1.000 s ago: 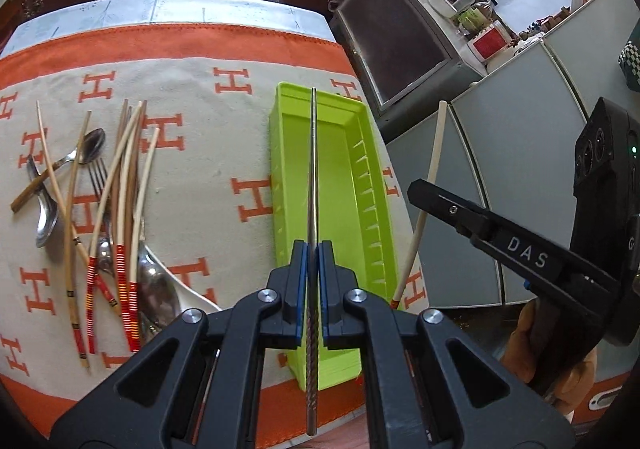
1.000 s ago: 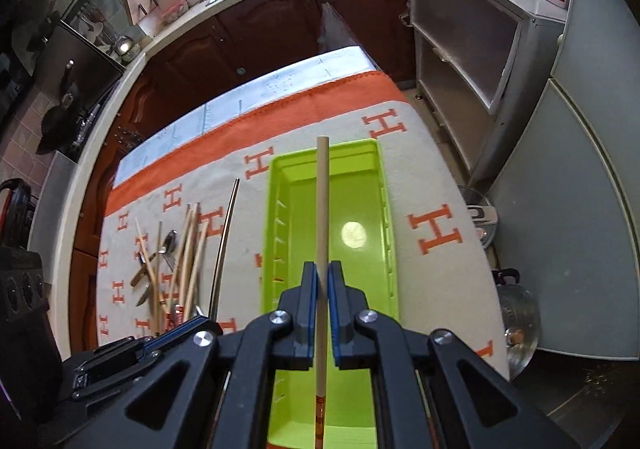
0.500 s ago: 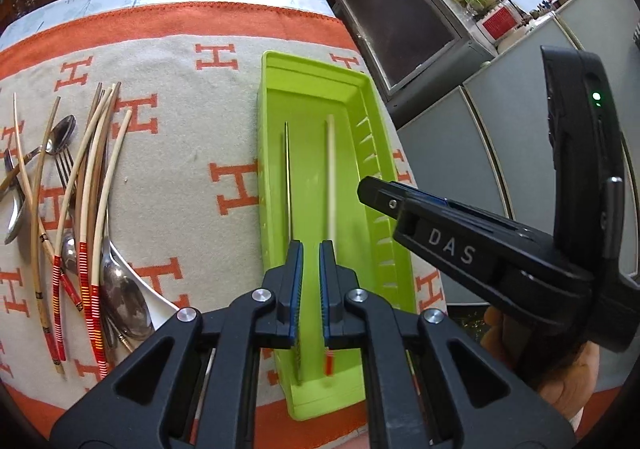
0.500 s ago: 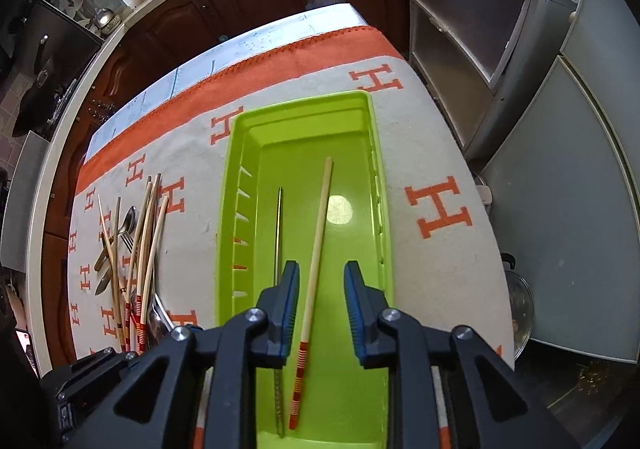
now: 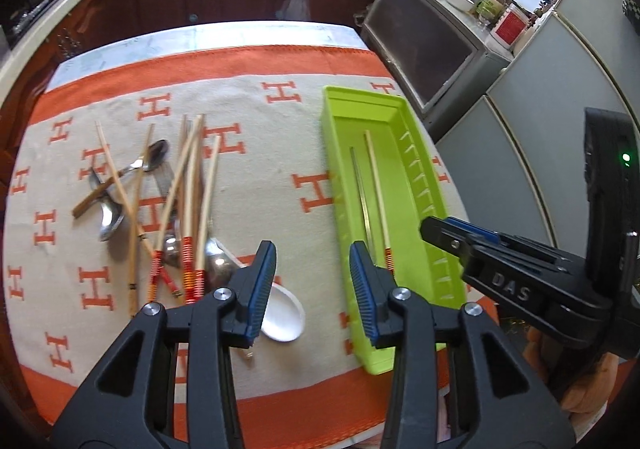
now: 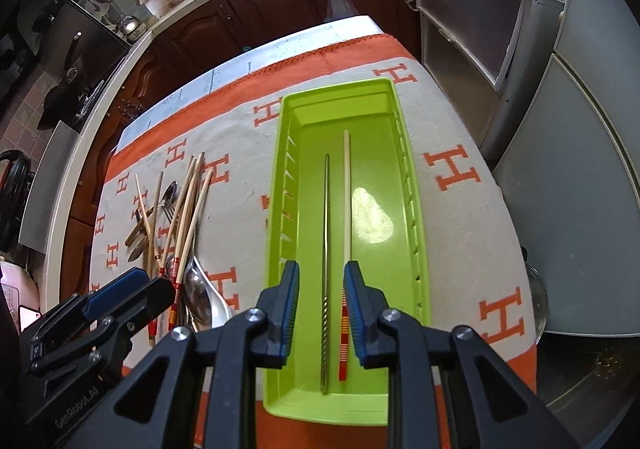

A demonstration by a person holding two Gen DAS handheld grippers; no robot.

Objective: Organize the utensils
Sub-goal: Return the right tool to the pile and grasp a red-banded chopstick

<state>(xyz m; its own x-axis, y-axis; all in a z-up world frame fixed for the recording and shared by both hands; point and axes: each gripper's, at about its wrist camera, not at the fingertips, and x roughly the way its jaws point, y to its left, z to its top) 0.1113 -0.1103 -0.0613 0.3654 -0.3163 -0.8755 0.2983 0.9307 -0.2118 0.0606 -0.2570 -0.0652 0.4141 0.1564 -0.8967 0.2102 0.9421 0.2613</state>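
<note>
A lime-green tray [image 5: 400, 109] [image 6: 280, 169] lies on the right of the cloth. A metal chopstick [image 5: 360, 189] [image 6: 326, 229] and a wooden chopstick with a red-striped end [image 5: 378, 193] [image 6: 346, 201] lie side by side in it. My left gripper [image 5: 312, 253] hangs over bare cloth between the tray and the utensil pile [image 5: 180, 201] [image 6: 176, 217]. Its jaws are opening with nothing between them. My right gripper [image 6: 321, 269] stands open above the tray's near end, its pads clear of both chopsticks lying below. Each gripper shows in the other's view: the right gripper [image 5: 440, 227] and the left gripper [image 6: 132, 281].
The pile holds several wooden chopsticks, metal spoons and a fork. A white spoon [image 5: 282, 309] lies just under my left fingers. The orange-bordered cloth [image 5: 256, 61] covers a table with its right edge beside grey cabinets [image 5: 540, 129]. A hand [image 5: 580, 381] holds the right gripper.
Both grippers let go of their chopsticks, which now lie in the tray. My left gripper swung left toward the utensil pile and spread its jaws wider. My right gripper pulled back slightly.
</note>
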